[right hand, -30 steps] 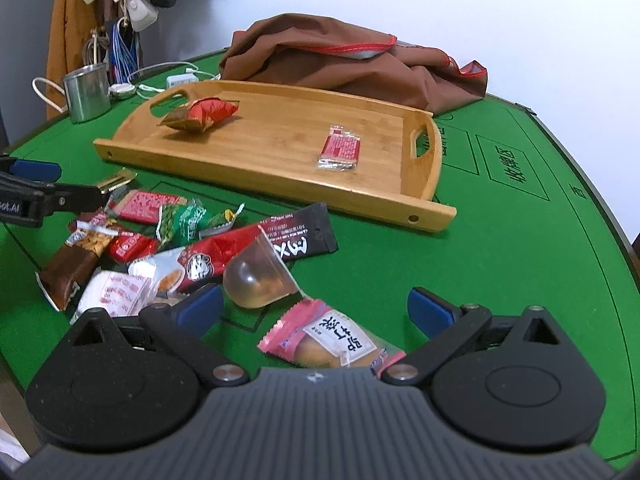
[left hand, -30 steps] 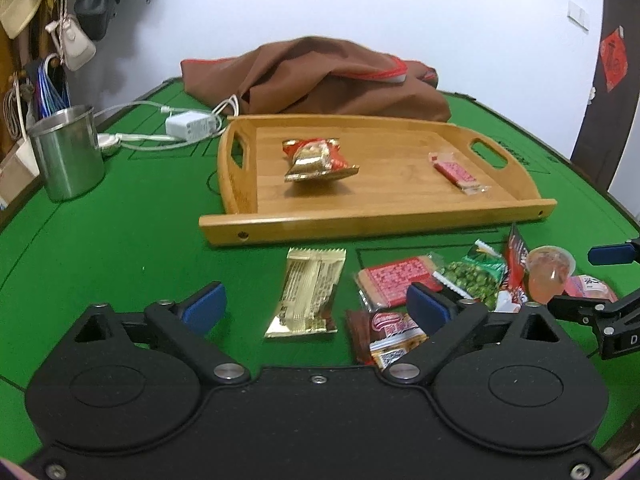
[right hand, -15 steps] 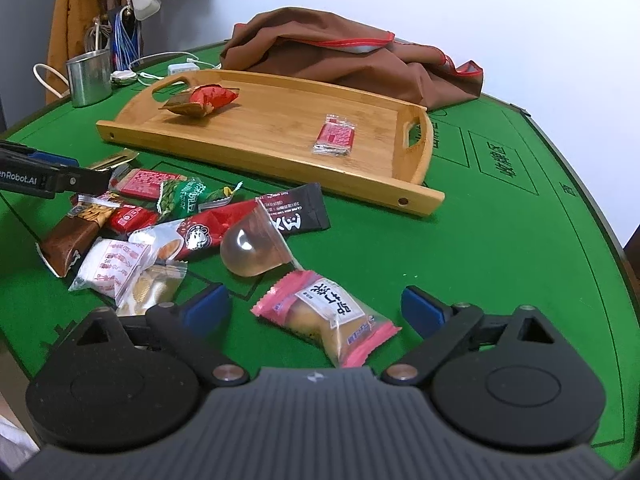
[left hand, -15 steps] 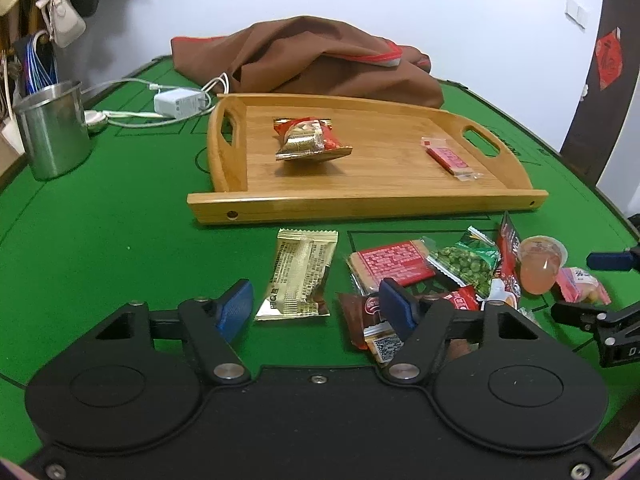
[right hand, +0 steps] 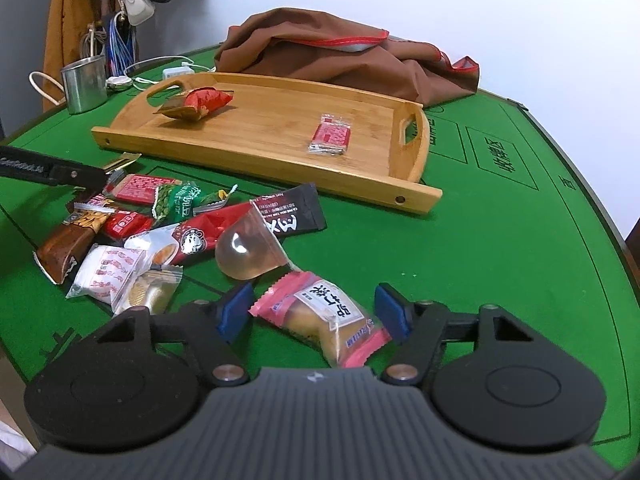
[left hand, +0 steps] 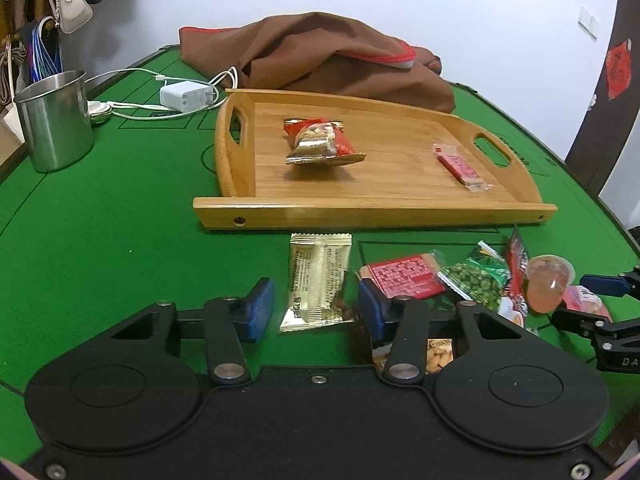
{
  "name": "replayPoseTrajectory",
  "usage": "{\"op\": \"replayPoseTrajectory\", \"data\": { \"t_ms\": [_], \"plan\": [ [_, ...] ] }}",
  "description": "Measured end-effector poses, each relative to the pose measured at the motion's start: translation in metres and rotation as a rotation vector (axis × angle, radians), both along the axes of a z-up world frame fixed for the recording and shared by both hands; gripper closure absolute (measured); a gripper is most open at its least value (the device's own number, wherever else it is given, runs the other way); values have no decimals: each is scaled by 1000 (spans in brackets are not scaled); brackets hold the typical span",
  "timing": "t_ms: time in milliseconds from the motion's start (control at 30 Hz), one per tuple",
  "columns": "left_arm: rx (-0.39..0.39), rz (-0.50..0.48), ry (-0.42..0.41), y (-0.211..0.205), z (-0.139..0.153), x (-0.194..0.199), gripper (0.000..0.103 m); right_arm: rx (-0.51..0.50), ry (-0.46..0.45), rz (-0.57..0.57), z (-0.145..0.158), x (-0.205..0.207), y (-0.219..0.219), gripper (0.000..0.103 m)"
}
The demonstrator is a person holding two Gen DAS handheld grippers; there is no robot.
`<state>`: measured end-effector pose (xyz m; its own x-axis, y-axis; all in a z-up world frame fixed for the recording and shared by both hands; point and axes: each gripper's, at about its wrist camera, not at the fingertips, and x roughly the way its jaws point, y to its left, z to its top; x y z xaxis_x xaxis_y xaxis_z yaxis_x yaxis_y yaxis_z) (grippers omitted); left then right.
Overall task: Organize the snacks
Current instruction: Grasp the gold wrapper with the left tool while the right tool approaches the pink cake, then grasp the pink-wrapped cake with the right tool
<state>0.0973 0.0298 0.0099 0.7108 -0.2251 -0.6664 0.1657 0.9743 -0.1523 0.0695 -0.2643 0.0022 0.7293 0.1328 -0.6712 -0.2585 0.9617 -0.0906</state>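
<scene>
From the left wrist view, a wooden tray [left hand: 372, 216] is seen on the green table [left hand: 112, 216], with a red peanut packet [left hand: 322, 144] and a slim red bar [left hand: 458, 166] lying in it well apart. A steel cup [left hand: 54, 120] and a white charger [left hand: 184, 96] are shown at the far left, and a brown cloth [left hand: 320, 60] behind the tray. A gold wrapper [left hand: 318, 280] is seen only here in full, lying just in front of the tray. The left gripper [left hand: 316, 312] is closing around the wrapper's near end; the blue pads [left hand: 256, 312] are not yet pressed on it, and the right one looks very near its edge. The right gripper's fingers are caught at the right edge.

From the right wrist view, the snack pile [right hand: 168, 228] is laid out more fully: a black sachet [right hand: 296, 214], a clear jelly cup [right hand: 248, 254] on its side and white packets, largely hidden in the other view. A pink-wrapped cake [right hand: 328, 316] lies between the right gripper's [right hand: 316, 312] closing jaws, a gap remaining at each pad.
</scene>
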Motion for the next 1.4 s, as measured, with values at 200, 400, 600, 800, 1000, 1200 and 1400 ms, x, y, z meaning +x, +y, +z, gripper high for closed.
{"op": "replayPoseTrajectory", "data": {
  "t_ms": [200, 400, 600, 800, 1000, 1200, 1400],
  "plan": [
    [66, -6, -15, -10, -4, 5, 61, -12, -3, 13, 2, 0, 5, 44],
    [82, -6, -16, -14, -3, 5, 75, -31, -21, 19, 6, -3, 10, 53],
    [82, -4, -40, -13, 3, 0, 76, -26, -30, 16, 12, -5, 8, 56],
    [95, -1, -65, -13, 8, -3, 76, -54, -51, 46, 16, -10, 7, 37],
    [98, 3, -65, -12, 8, -4, 76, -87, -24, 74, 14, -10, -1, 29],
    [97, 10, -62, -11, 8, -4, 76, -99, -18, 94, 12, -13, -6, 21],
    [93, 10, -54, -10, 7, -3, 76, -48, 15, 47, 5, -7, -11, 16]
  ]
}}
